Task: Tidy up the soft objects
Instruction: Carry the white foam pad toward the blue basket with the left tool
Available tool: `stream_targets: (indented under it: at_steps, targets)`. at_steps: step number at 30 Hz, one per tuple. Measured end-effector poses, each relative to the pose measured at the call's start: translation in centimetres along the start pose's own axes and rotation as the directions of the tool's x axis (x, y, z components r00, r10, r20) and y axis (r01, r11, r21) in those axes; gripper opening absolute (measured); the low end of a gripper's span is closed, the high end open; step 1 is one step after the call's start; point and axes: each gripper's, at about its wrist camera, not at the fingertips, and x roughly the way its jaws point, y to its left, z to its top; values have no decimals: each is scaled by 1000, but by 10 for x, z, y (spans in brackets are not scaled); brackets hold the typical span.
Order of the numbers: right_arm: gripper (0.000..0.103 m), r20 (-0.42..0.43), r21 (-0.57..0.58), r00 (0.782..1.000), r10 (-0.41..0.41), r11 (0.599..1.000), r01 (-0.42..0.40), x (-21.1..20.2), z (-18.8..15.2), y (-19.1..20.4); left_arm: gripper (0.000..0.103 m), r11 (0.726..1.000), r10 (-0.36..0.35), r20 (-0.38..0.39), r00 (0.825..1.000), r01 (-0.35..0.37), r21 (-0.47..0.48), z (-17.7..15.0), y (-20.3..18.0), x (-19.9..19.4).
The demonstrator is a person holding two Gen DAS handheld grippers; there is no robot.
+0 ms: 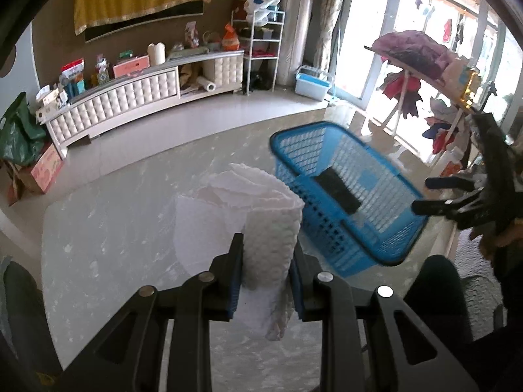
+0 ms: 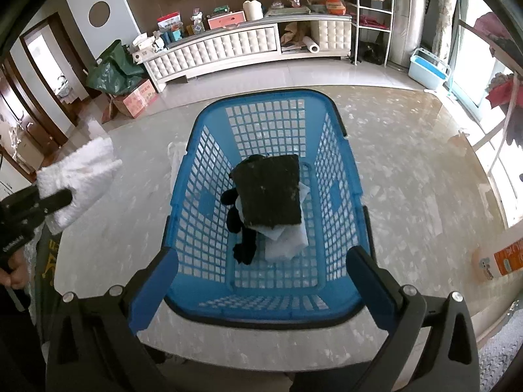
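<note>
Left wrist view: left gripper (image 1: 266,272) has its fingers pinching a white textured cloth (image 1: 261,215), bunched and standing tall at frame centre, lifted above the marble bench (image 1: 114,228). Blue basket (image 1: 353,202) sits right of the cloth, near but apart, so the move looks like a swing toward frame right, then a drop over the rim. Right wrist view: right gripper (image 2: 261,281) hovers over the basket's near rim, fingers spread wide, holding nothing. Inside lie a dark sponge block (image 2: 269,191), a black sock (image 2: 243,228) and white cloth (image 2: 287,241). Left hand is nearer, carrying the cloth.
</note>
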Motion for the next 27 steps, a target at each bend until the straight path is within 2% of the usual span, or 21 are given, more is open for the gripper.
stream_targets:
  at_steps: [5, 15, 21, 27]
  targets:
    - [103, 25, 0, 1000, -10, 1000, 10, -8, -6, -5, 23, 1000, -9, 26, 1000, 9, 25, 12, -23, -15]
    - [103, 72, 2, 997, -25, 1000, 25, -18, -12, -22, 23, 995, -10, 43, 999, 6, 103, 36, -74, -13]
    - [103, 94, 0, 995, -45, 999, 46, -19, -15, -35, 23, 990, -25, 25, 999, 21, 137, 48, -100, 5]
    - [103, 93, 32, 995, -47, 999, 45, -10, -19, -54, 23, 984, -26, -18, 999, 29, 174, 57, -122, 42]
